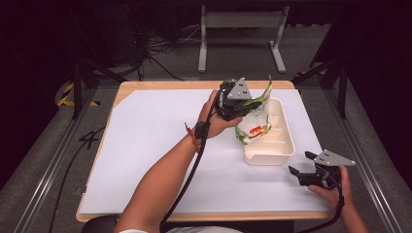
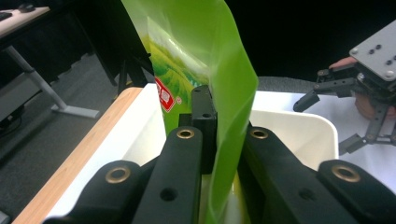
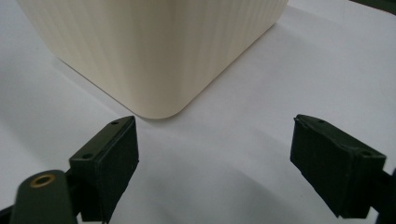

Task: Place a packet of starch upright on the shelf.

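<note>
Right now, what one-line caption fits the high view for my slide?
Left gripper holds a green snack bag upright in the cream tray, while the open right gripper waits beside it on the white table.

Left tool: black body with a grey three-cornered plate on top, marked by small dark screw holes.
Left tool jaws: broad black links, each with a brass-ringed rivet and a plain round hole, seen in the left gripper view.
Left cable: black, trailing along the bare forearm.
Left wrist: a black strap beside a red and orange braided band.
Right tool: black frame under a grey three-cornered plate.
Right tool pads: flat, dark rectangular blocks with tiny screws; one brass rivet on the link.
Right cable: black.
</note>
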Available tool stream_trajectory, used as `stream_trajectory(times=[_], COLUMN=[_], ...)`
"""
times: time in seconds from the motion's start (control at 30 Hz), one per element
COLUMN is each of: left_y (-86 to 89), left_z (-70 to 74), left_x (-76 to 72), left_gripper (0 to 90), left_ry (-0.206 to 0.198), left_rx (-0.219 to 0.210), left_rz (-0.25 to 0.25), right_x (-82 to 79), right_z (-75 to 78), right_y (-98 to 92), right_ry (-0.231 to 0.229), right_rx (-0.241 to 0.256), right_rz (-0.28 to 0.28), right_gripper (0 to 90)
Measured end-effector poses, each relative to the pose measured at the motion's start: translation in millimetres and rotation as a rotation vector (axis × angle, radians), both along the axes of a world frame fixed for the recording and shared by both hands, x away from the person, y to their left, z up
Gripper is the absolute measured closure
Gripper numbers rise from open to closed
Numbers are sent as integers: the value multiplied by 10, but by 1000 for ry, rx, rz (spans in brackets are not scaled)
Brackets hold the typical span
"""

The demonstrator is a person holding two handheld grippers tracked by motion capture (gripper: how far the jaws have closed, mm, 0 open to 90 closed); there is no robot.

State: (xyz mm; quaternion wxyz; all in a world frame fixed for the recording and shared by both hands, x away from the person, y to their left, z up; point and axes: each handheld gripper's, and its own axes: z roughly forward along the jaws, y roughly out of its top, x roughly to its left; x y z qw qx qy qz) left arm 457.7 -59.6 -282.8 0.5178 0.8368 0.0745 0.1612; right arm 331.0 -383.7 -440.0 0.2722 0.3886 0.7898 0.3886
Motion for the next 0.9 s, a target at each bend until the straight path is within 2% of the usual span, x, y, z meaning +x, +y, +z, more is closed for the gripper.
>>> stream_trajectory(times=[0.27, 0.5, 0.53, 0.63, 0.67, 0.7, 0.83, 0.9], left_y=[-133, -267, -299, -332, -357, -391, -412, -430], left_z=[-36, -2, 17, 15, 6, -28, -78, -93], left_x=[75, 149, 173, 193, 201, 212, 232, 231], left_gripper=[887, 886, 886, 885, 885, 883, 881, 879], left_ry=[4, -12, -26, -19, -28, -25, -14, -29], left_rx=[-6, 14, 18, 14, 24, 37, 9, 4], left_rz=[-29, -44, -46, -66, -67, -90, -124, -138], right_x=[0, -2, -3, -2, -2, -2, -5, -5], right_z=[-1, -2, -3, -3, -3, -4, -3, -3], right_y=[-2, -3, -4, -6, -5, -5, -7, -9], right_ry=[1, 1, 2, 2, 2, 2, 2, 3], right_rx=[2, 3, 4, 7, 7, 7, 8, 8], right_rz=[-1, 1, 1, 1, 2, 2, 1, 1], right_gripper=[149, 148, 149, 149, 149, 149, 149, 148])
